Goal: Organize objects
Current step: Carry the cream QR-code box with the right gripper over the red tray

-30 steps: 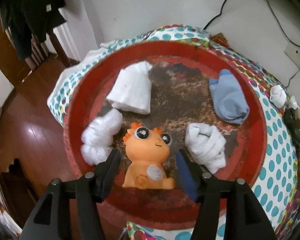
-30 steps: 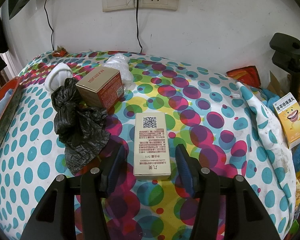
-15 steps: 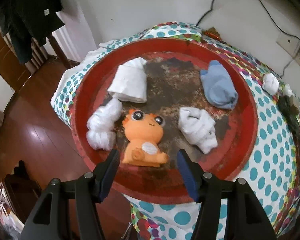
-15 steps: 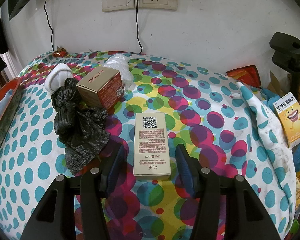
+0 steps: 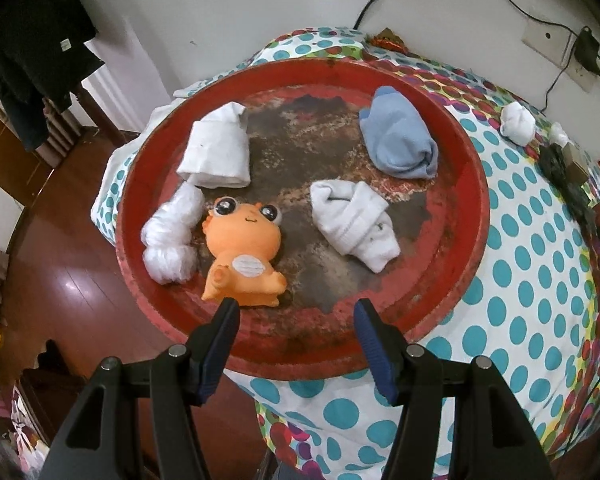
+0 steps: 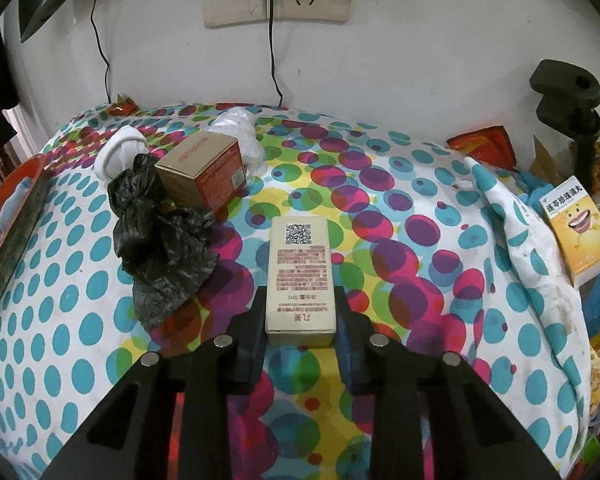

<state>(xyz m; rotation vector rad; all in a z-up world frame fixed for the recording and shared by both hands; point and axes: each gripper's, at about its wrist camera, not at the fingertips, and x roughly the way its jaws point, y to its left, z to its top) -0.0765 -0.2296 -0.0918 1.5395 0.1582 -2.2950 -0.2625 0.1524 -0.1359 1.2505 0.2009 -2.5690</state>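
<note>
Right wrist view: right gripper [image 6: 300, 316] jaws clenched on the beige box [image 6: 300, 276]; left gripper [image 5: 296, 322] jaws released

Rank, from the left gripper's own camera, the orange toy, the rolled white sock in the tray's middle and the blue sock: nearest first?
From the left gripper:
1. Orange toy, just beyond the left finger.
2. Rolled white sock, mid-tray, slightly right.
3. Blue sock, far right of the red tray.
</note>
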